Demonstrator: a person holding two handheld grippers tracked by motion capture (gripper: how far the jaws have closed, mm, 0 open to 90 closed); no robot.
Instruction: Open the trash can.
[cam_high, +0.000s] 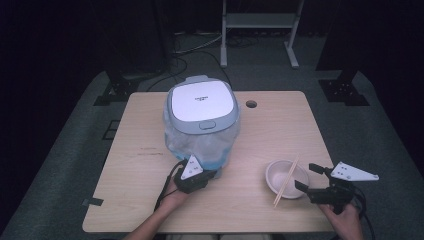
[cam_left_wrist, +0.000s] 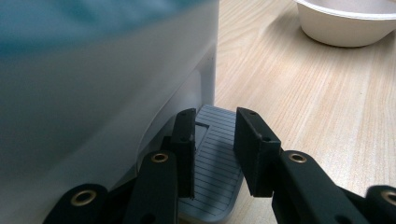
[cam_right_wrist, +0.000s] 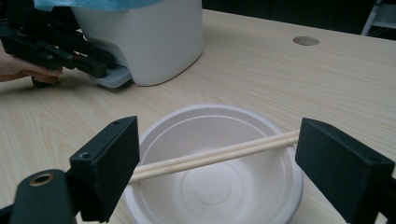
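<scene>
the left gripper (cam_high: 212, 175) is sitting low on the table (cam_high: 150, 200), right against the near base of the trash bin (cam_high: 201, 125), and its jaws are pressed in as far as they go on the bin's grey ribbed foot pedal (cam_left_wrist: 212, 163), which is lying between the pads. in the left gripper view the bin's white wall (cam_left_wrist: 93, 93) is rising just to the left of the jaws, with the blue liner bag (cam_left_wrist: 56, 23) blurred above it. the bin's lid (cam_high: 202, 102) is lying shut, up and beyond that gripper.

the right gripper (cam_high: 306, 178) is hovering at the near right side of the paper bowl (cam_high: 286, 178), jaws spread wide and gripping nothing. in the right gripper view the bowl (cam_right_wrist: 210, 168) is lying directly ahead between the two black jaws, and the pair of chopsticks (cam_right_wrist: 215, 156) is resting across its rim, running from one jaw toward the other; whether the tips are touching the pads is not clear. farther ahead and to the left of these jaws the bin (cam_right_wrist: 144, 37) is standing with the left gripper (cam_right_wrist: 109, 70) at its foot.
</scene>
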